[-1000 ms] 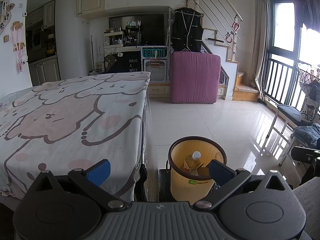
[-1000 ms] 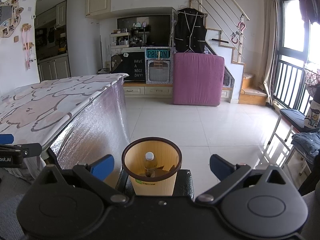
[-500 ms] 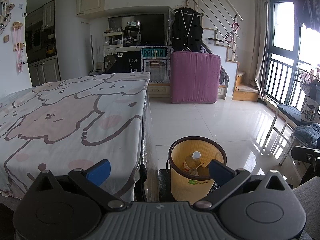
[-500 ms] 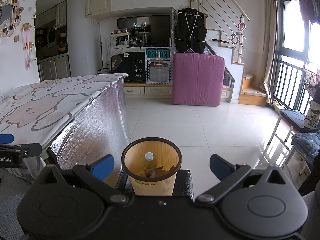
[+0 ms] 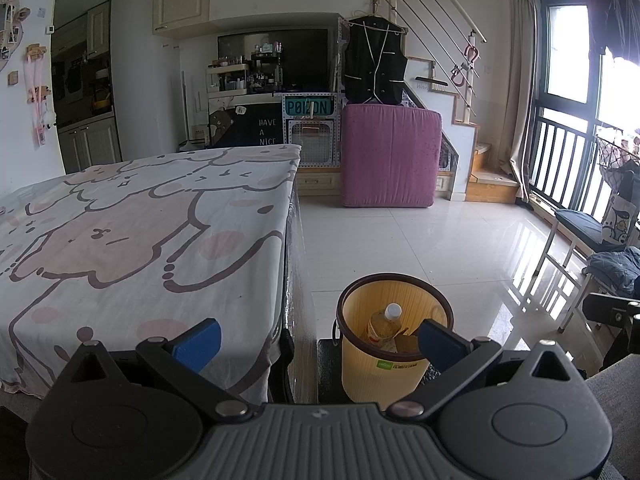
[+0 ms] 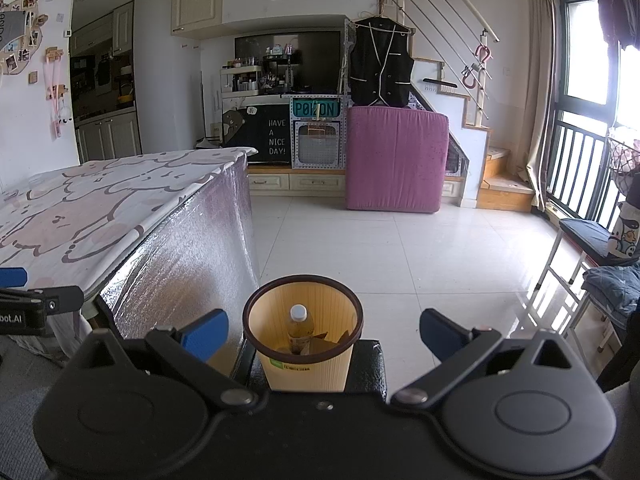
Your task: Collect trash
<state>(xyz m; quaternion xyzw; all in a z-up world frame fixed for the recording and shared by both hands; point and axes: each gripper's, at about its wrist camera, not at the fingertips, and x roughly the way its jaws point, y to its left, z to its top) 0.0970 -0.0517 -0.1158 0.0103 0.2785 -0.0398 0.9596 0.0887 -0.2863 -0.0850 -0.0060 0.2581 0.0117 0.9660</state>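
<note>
Left wrist view: left tool (image 5: 318, 338) spread, empty; yellow trash bin (image 5: 394, 350) on black stand just right of the worktop (image 5: 140, 232), bottle (image 5: 383, 324) upright inside. Right wrist view: right tool (image 6: 322, 336) spread, empty, bin (image 6: 303, 344) centred between its fingers, bottle (image 6: 299, 330) inside

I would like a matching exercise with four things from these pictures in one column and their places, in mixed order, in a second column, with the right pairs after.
Things:
1. clear plastic bottle with white cap
2. black vest with white trim
3. pink upright mattress
4. cartoon-print tablecloth

Places:
A. spread over the table
B. inside the yellow ribbed trash bin
C. hanging above the mattress
D. standing on the floor beside the stairs

Pairs: 1-B, 2-C, 3-D, 4-A
</note>
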